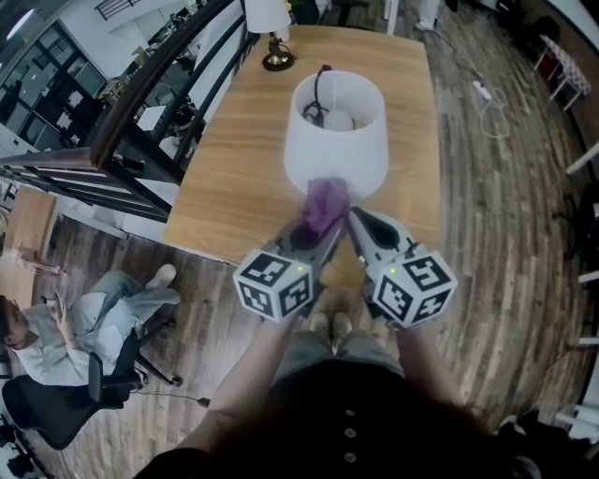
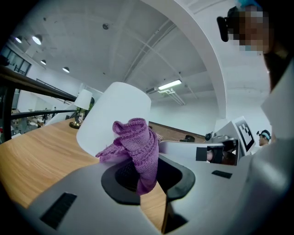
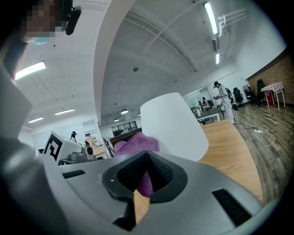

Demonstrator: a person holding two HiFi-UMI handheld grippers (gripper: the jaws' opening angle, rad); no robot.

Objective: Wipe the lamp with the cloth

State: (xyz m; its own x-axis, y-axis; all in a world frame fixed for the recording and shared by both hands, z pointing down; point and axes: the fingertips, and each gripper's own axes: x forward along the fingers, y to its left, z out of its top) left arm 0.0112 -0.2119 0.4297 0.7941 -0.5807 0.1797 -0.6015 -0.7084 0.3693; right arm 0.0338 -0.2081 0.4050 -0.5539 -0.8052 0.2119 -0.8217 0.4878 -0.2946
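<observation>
Holding cloth bunched against near side of lamp shade on table; left gripper and right gripper each clamp a fold. Cloth: soft, limp knit; grip deep in the bunch. Shade likely light, tippable; press gently.

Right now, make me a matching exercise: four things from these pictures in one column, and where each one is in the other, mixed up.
1 purple cloth
2 big white lampshade
3 small lamp
4 seated person

A far end of the table
B left of the table
C pinched by the left gripper
D middle of the table

Pairs: 1-C, 2-D, 3-A, 4-B
</observation>
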